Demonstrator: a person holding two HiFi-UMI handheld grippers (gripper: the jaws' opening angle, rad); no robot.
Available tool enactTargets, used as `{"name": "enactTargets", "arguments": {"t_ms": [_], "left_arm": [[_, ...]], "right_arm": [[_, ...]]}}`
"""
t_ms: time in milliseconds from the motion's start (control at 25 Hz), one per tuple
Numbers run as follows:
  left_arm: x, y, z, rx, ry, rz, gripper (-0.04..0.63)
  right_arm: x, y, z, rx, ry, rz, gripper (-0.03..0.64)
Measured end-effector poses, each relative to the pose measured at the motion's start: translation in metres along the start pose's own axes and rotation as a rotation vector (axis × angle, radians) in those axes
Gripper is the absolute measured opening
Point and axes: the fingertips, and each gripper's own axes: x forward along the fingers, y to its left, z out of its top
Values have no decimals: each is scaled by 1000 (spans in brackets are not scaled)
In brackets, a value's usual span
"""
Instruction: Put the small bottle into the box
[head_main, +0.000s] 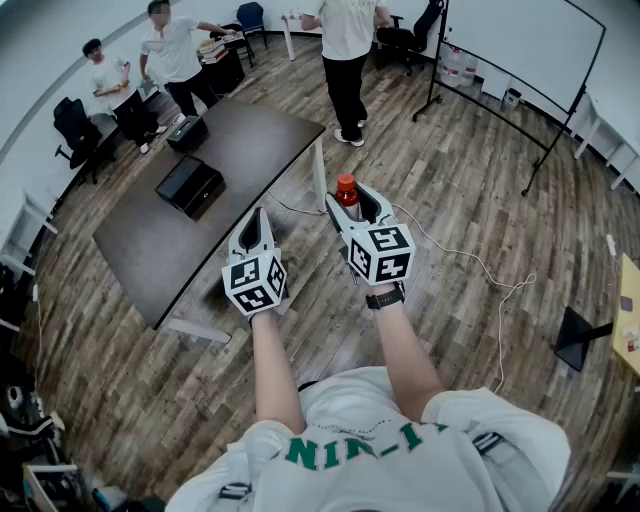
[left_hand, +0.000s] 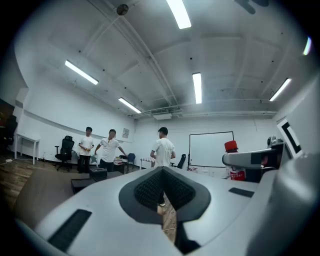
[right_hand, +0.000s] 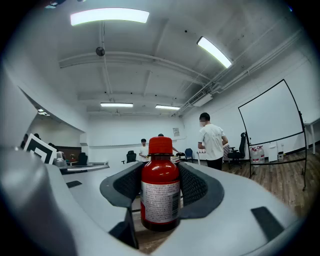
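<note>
Bottle (right_hand: 160, 187) upright, red cap up, long axis vertical, clamped by its sides between right gripper (head_main: 354, 203) jaws, midair beside worktop (head_main: 150, 250). Left gripper (left_hand: 162, 172) jaws closed together, empty.

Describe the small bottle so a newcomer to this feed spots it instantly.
Beside the dark table, the person holds two grippers over the wood floor. The small bottle stands upright between the jaws of the right gripper: dark red, red cap, white label. The left gripper holds nothing.
</note>
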Motion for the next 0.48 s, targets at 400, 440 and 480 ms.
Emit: {"name": "enactTargets", "arguments": {"t_ms": [400,440,480], "left_arm": [[25,-1,-33,32,30,32,11],[31,3,-38,31,40,29,10],[37,9,-42,30,50,28,11]], "right_arm": [[34,-16,-47,30,66,80,227],[42,-16,-50,33,68,87,227],[52,-14,-53,33,73,95,227]]}}
